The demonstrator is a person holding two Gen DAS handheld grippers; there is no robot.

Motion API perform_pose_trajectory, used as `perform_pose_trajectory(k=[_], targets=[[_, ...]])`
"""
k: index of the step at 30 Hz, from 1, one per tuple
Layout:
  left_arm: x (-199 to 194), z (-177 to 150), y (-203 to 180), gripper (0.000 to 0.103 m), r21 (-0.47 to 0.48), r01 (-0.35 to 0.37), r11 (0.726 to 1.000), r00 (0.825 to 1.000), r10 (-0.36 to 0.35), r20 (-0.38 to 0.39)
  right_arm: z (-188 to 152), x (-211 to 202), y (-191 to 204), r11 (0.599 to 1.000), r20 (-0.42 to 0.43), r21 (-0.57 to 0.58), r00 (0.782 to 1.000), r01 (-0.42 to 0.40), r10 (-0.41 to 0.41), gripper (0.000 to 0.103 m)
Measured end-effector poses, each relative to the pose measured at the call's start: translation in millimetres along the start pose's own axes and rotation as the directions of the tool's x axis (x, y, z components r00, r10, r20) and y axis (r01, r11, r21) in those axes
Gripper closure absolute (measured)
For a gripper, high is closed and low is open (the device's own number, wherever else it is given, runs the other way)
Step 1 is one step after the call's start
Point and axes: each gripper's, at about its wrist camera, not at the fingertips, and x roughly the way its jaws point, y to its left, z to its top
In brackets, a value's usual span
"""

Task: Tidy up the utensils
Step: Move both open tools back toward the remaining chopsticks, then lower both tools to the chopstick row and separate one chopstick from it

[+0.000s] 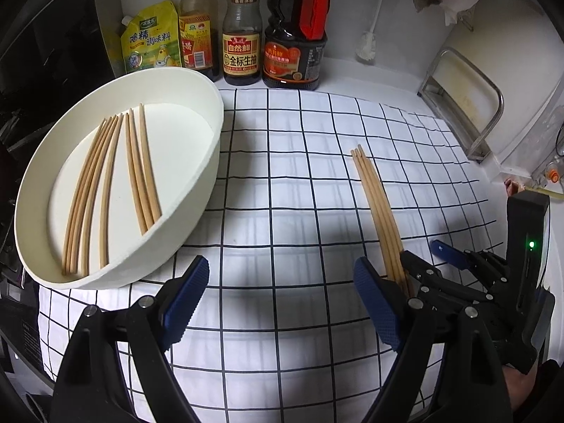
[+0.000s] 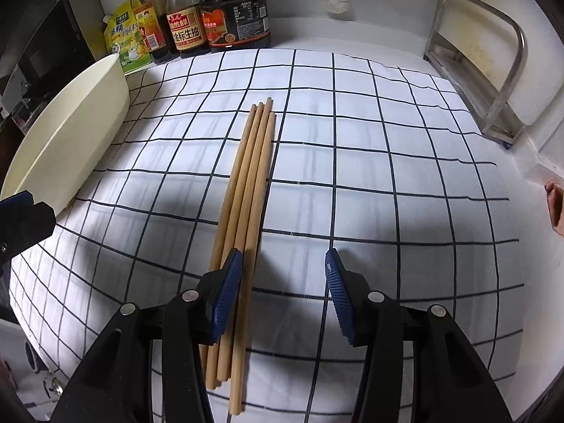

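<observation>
- The white oval tub (image 1: pixel 116 183) sits at the far left on the checked cloth (image 1: pixel 299 183) that covers the surface. It holds a loose batch of wooden chopsticks (image 1: pixel 105 190) lying flat on its floor: a tight cluster on the left and a pair on the right, all running lengthwise from the near rim toward the far rim.
- The left gripper (image 1: pixel 282 292) hangs over bare cloth just to the right of the tub. Its fingers (image 1: pixel 187 296) stand wide apart; nothing is between them and they touch nothing.
- A second bundle of four chopsticks (image 2: pixel 246 204) lies on the cloth right of centre, well apart from the tub. The sticks lie side by side and touching, with their long axis running from near to far, and the far ends point toward the sauce bottles (image 1: pixel 243 35) at the back.
- The right gripper (image 2: pixel 278 292) is over the near end of that bundle, its fingers (image 2: pixel 229 292) about half open. In the right wrist view the left finger overlaps the bundle and the right finger stands over bare cloth, clear of the sticks. The fingers are not closed on the sticks; whether the left pad touches them I cannot tell.
- A metal rack (image 2: pixel 476 81) stands at the far right beyond the cloth.
</observation>
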Motion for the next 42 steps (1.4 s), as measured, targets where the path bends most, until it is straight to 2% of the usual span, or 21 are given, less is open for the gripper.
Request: perform_pose_trajectory(k=[10,27,42], targets=[[11,1,-12,0.021,0.019,0.000,1.000,1.000,0.001,-0.016,-6,3,-1,0.999,-0.001,-0.040,1.000,0.012,-0.012,0.056],[41,-1,-55,0.021,0.047,0.058,0.997,0.998,-0.056,-0.040,-9,0,-53,0.998,0.028,0.036,0.999,0.043,-0.044,0.056],[71,-5,-70,0.021,0.063,0.020,0.998,0.996,-0.015,-0.086,-15,-5,-63,0.999,0.042,0.044,0.999,0.022,-0.023,0.056]])
